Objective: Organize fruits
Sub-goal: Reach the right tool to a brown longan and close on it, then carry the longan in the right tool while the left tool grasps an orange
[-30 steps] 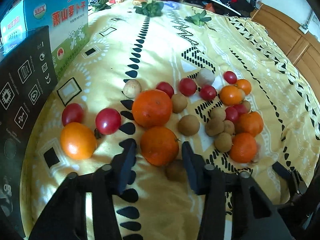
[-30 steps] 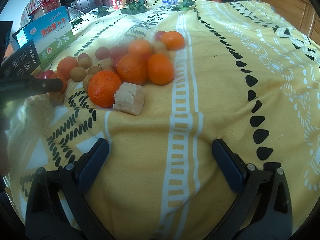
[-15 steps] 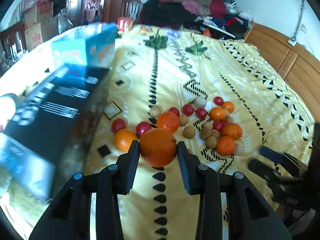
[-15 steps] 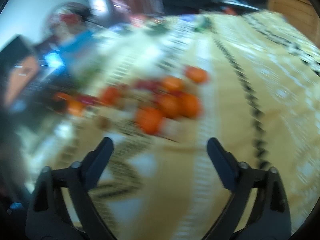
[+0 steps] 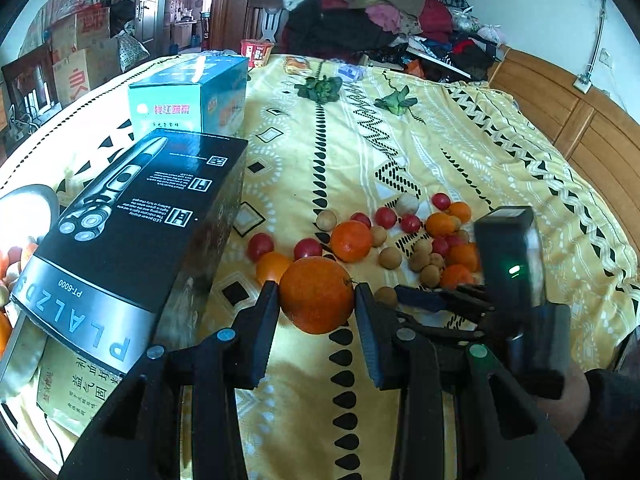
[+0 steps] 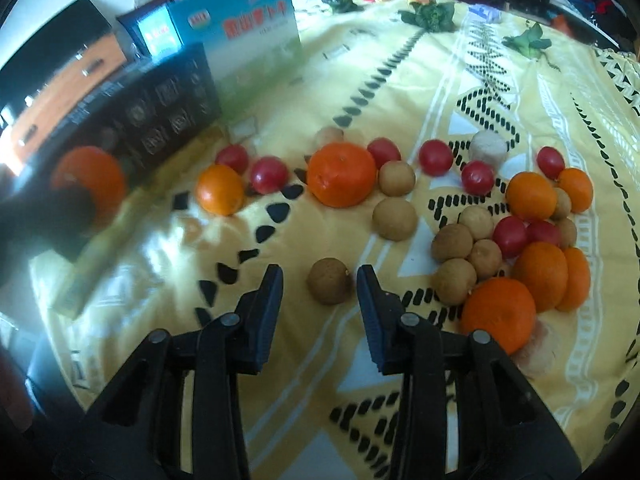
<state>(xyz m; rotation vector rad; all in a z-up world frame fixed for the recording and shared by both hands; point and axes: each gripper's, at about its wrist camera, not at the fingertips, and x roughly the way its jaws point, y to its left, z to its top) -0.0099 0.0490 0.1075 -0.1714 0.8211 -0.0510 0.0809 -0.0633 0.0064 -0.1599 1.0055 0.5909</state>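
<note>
My left gripper (image 5: pixel 316 300) is shut on a large orange (image 5: pixel 316 294) and holds it above the yellow patterned cloth (image 5: pixel 400 152). The same orange shows at the left of the right wrist view (image 6: pixel 90 178). My right gripper (image 6: pixel 319 282) is open, its fingers on either side of a brown longan (image 6: pixel 329 280) that lies on the cloth; they do not touch it. It also shows low at the right of the left wrist view (image 5: pixel 432 300). Oranges (image 6: pixel 343 174), red cherry tomatoes (image 6: pixel 436 157) and longans (image 6: pixel 395 219) lie scattered beyond.
A black shaver box (image 5: pixel 132 224) and a blue-green carton (image 5: pixel 192 98) stand at the left. A white bowl with fruit (image 5: pixel 24 216) sits at the far left edge. Leafy greens (image 5: pixel 320 88) lie far back. A wooden bed frame (image 5: pixel 580 128) runs along the right.
My left gripper closed on the large orange and lifted it up and back from the cloth. My right gripper swung left and narrowed around a lone longan.
</note>
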